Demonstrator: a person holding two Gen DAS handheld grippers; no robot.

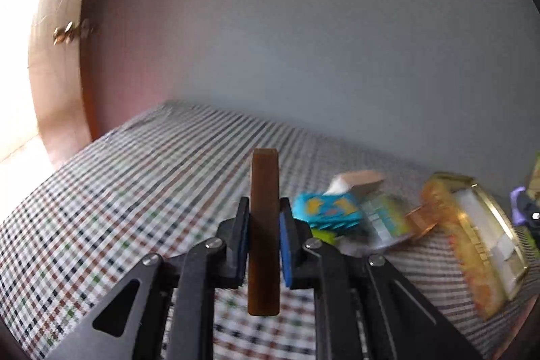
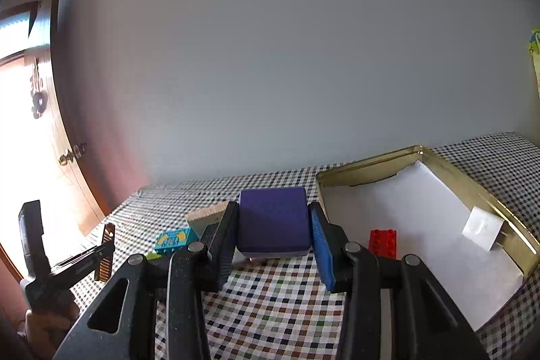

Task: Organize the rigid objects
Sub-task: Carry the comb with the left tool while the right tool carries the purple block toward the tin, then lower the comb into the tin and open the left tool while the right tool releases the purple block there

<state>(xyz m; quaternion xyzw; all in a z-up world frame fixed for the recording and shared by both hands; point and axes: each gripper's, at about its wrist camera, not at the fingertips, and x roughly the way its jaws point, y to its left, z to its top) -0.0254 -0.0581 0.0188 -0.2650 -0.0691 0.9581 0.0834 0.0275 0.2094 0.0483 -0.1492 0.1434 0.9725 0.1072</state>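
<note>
I see the checked tabletop [image 2: 270, 309] carrying a gold tin [image 2: 368, 169] near its right edge; a red brick [image 2: 383, 242] lies inside. My right gripper [image 2: 274, 226] clamps a purple block [image 2: 273, 225] above mid-table. My left gripper [image 1: 264, 225] pinches a brown stick [image 1: 264, 225] upright toward the left edge.

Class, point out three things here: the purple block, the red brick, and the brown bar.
purple block [image 2: 273, 225]: right wrist view, front face.
red brick [image 2: 383, 243]: right wrist view, studded top.
brown bar [image 1: 264, 225]: left wrist view, middle of its face.
</note>
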